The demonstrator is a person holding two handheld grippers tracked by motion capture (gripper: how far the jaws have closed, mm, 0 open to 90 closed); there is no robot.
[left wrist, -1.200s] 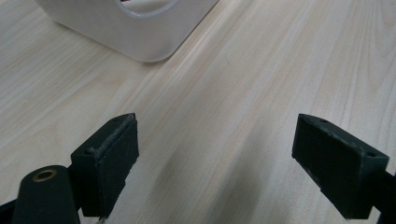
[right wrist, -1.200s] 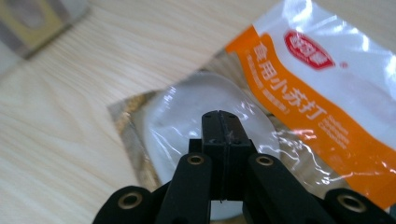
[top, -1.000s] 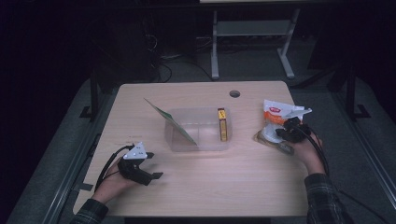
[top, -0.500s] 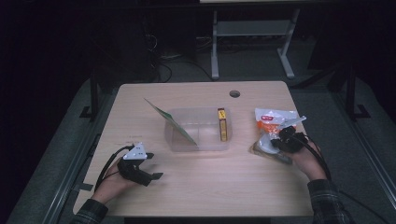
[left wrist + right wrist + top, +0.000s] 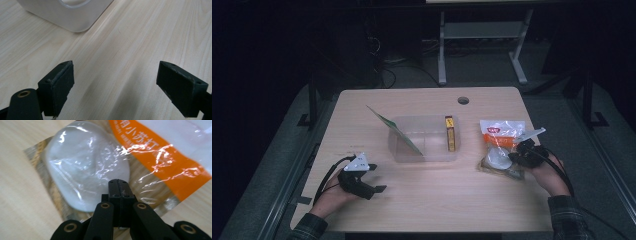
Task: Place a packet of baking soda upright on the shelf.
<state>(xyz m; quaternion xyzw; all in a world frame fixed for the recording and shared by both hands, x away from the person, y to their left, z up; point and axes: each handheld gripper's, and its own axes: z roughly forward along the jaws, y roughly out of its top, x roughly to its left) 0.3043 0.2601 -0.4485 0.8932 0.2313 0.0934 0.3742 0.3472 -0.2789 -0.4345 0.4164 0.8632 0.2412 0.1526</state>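
Right gripper [image 5: 118, 185] jaws pinched together on clear film of snack bag [image 5: 502, 145], near tabletop [image 5: 452, 200] right edge. Likely light, soft, crinkly, slippery; round cake inside crushable. Grip sealed margin, not bulge. Left gripper [image 5: 362, 182] wide open, empty.

I am looking at a dark lab room: a plain wooden table [image 5: 427, 200], cables [image 5: 387, 75] on the floor, a metal stand [image 5: 482, 35] behind.
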